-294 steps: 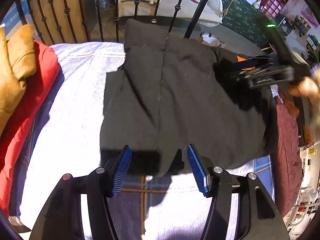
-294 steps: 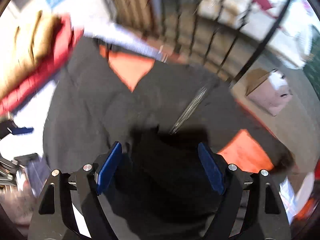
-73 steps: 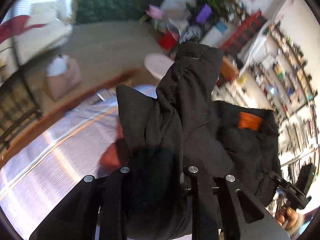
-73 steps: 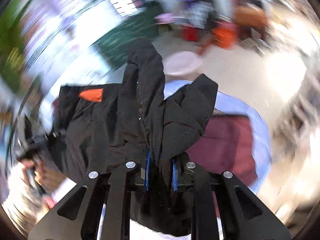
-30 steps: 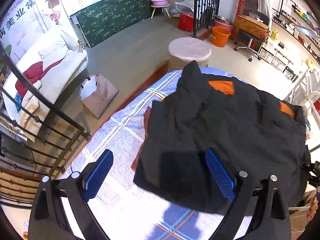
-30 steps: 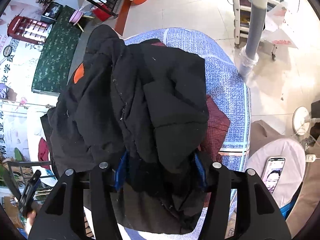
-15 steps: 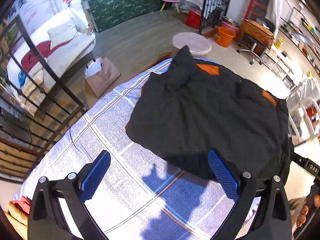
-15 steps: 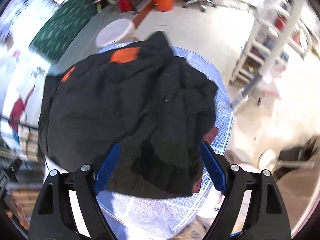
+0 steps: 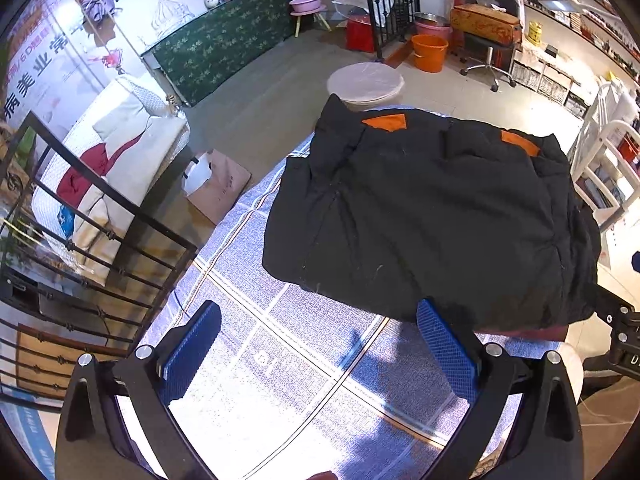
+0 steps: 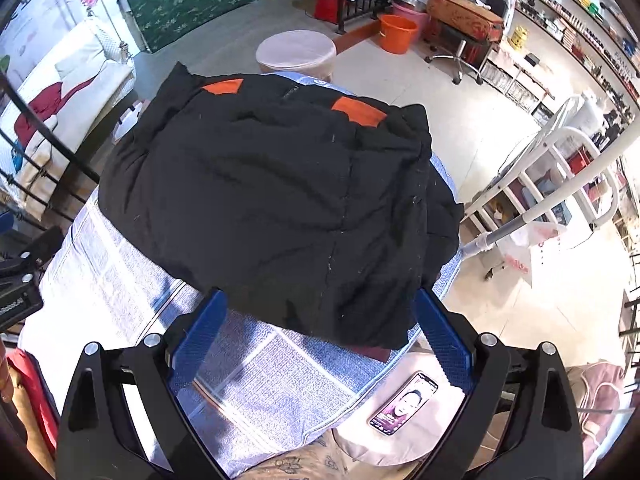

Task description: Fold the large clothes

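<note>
Blue-and-white checked bedsheet (image 9: 304,356) covers a bed that fills the lower half of both wrist views, with a cluttered shop floor behind it. On the sheet lies a folded black padded jacket with two orange patches (image 9: 432,216), a thick rectangular bundle in the centre and right of the left wrist view and in the centre of the right wrist view (image 10: 280,200); a strip of dark red cloth (image 9: 520,330) peeks out beneath its near edge. At the bottom of the left view, the left gripper (image 9: 320,350) has its blue-padded jaws spread wide over bare sheet, with the jacket's near edge just beyond its right pad. At the bottom of the right view, the right gripper (image 10: 320,338) has just been opening its jaws; they stand wide apart with nothing pinched, framing the jacket's near edge from above. A round pale stool (image 9: 365,82) and an orange bucket (image 9: 430,52) stand on the floor in the upper centre, a black iron railing (image 9: 92,220) runs at the left, and a lit smartphone (image 10: 404,408) lies at the lower right of the right view.
</note>
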The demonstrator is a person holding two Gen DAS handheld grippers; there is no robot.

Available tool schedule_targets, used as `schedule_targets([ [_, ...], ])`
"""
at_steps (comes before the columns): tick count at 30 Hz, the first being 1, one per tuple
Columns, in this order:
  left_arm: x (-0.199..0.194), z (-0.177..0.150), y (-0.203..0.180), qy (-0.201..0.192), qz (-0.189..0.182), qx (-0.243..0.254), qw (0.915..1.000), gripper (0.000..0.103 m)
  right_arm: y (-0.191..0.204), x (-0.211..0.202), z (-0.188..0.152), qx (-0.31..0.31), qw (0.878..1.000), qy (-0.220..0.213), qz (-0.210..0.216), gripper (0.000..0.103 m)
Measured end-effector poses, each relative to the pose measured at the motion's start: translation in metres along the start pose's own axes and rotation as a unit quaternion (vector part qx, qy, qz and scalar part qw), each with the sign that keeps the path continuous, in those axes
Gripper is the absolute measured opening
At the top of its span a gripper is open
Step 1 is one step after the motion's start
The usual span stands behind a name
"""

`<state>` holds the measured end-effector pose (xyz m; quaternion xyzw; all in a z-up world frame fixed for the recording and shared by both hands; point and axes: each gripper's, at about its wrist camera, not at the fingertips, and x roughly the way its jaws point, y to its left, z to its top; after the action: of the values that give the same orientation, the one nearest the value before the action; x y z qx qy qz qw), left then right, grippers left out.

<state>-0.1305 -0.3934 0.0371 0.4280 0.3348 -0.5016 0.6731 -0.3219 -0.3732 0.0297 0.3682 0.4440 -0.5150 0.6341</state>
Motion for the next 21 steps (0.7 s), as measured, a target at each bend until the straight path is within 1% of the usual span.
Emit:
schedule_targets([
  [5, -0.001, -0.002, -0.001, 0.003, 0.001, 0.006, 1.0, 0.097, 0.006, -0.008, -0.003, -0.008, 1.0, -0.003, -0.009, 0.093],
  [9, 0.001, -0.004, -0.003, 0.013, 0.002, 0.01, 0.9999, 0.097, 0.01, -0.011, -0.004, -0.013, 1.0, -0.002, -0.014, 0.093],
  [16, 0.006, -0.01, -0.011, 0.036, -0.014, 0.02, 0.9991, 0.097, 0.015, -0.01, -0.007, -0.02, 1.0, 0.002, -0.014, 0.093],
  [21, 0.007, -0.015, -0.017, 0.04, -0.012, 0.026, 0.9988, 0.096, 0.017, -0.01, -0.009, -0.024, 1.0, 0.004, -0.012, 0.093],
])
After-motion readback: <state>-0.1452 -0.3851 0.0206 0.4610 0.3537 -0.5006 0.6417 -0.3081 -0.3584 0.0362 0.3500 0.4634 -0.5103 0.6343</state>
